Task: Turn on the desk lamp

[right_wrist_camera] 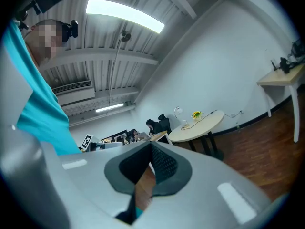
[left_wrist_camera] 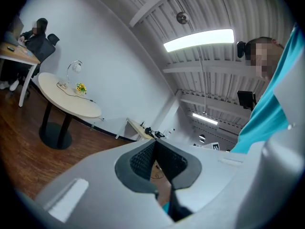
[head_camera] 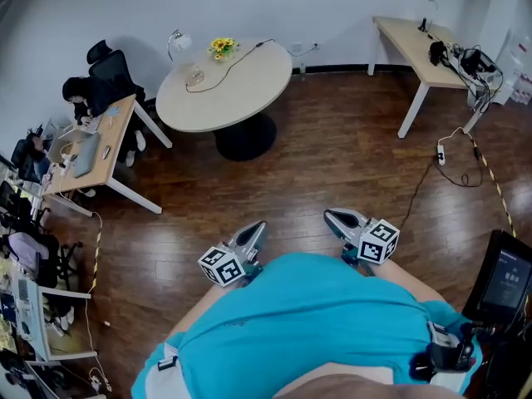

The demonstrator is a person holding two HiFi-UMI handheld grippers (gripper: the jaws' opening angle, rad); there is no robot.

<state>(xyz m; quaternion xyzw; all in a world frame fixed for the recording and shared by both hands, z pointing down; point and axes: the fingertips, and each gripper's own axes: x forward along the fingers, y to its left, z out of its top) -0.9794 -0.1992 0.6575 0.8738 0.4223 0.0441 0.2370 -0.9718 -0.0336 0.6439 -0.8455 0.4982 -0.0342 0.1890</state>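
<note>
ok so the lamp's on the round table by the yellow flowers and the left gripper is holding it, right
Not quite. The left gripper isn't holding the lamp: the left gripper view shows its jaws shut on nothing, and the head view shows it near the person's body, far off. The lamp is on the round table by the yellow flowers.

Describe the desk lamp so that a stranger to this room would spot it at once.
Find the round beige table by the far white wall. At its back left edge, left of the yellow flowers, stands the desk lamp. It alone has a thin arched neck and a rounded white head.
</note>
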